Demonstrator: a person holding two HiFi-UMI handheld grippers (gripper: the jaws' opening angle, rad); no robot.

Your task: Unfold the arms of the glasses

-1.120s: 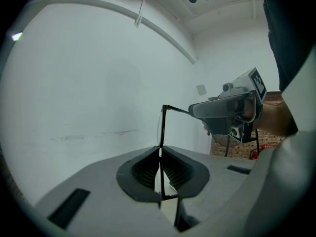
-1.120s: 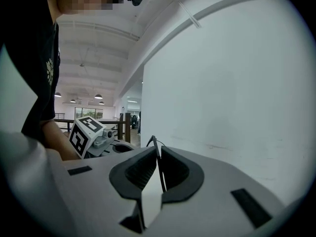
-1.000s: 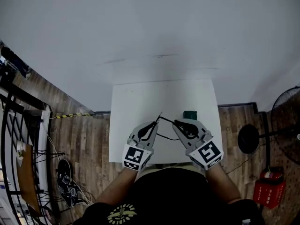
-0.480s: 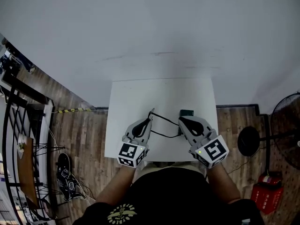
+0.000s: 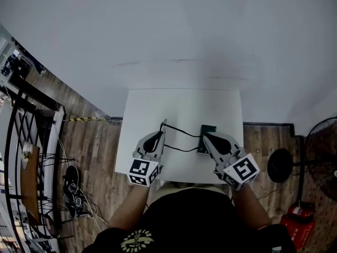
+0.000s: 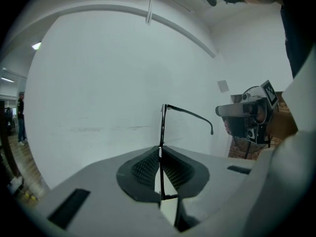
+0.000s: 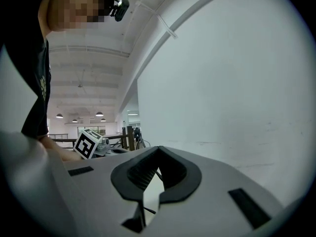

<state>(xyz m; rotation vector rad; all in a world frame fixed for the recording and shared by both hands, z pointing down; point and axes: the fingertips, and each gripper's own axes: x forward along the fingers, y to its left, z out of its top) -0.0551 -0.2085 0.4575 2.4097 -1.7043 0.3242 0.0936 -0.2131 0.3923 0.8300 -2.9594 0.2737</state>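
Above the white table (image 5: 179, 107): glasses (image 6: 161, 127), frame clamped edge-on in my left gripper (image 6: 160, 151), far arm (image 6: 190, 115) standing square out, near arm (image 5: 181, 149) apparently open too, my right gripper (image 7: 157, 157) pinched on what looks like an arm end; I judge little remains.

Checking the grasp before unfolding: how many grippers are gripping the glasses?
2. The left gripper pinches the glasses at the front frame; the right gripper, opposite it, appears shut on an arm's tip.

Left gripper (image 5: 162, 124) drawn leftward, glasses (image 5: 181, 130) arm swung wider open
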